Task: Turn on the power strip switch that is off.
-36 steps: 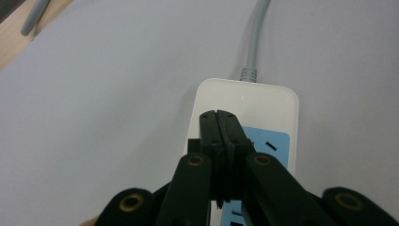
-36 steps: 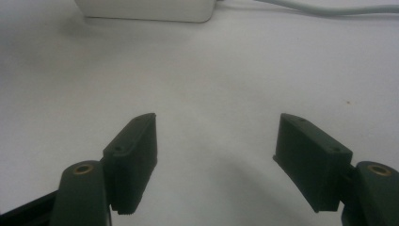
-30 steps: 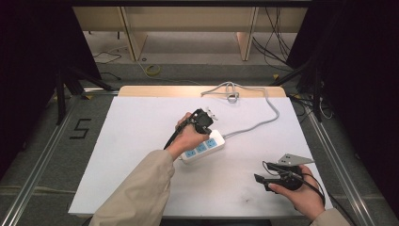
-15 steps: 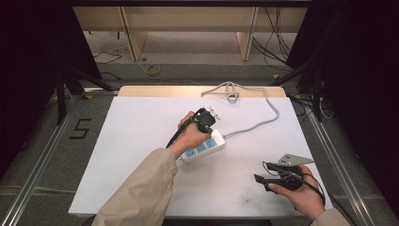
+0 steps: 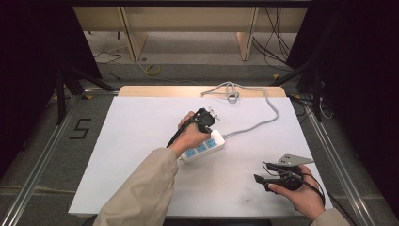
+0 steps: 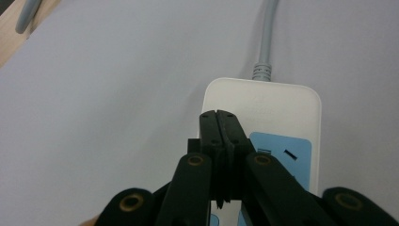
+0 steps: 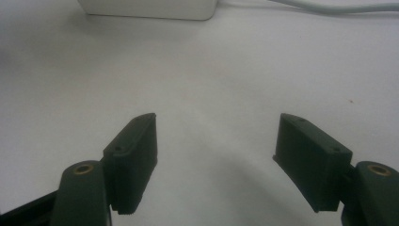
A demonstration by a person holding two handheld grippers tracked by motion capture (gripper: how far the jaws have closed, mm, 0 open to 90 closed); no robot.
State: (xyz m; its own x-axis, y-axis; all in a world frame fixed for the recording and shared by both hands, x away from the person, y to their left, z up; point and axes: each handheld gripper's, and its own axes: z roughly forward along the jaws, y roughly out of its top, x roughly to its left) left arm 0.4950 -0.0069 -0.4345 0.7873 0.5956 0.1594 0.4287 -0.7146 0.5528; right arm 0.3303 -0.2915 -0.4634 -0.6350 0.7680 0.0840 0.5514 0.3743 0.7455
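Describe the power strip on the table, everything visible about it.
The power strip is a white, seemingly plastic, rounded-corner block lying flat on the white table, near its middle. Its top carries light-blue socket panels. A grey cable leaves its far end toward a loose coil. The shut left claw hovers over it; contact unclear.

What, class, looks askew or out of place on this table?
The power strip lies slanted across the white table, and its grey cord ends in a loose tangle at the far edge. Nothing looks spilled or broken.
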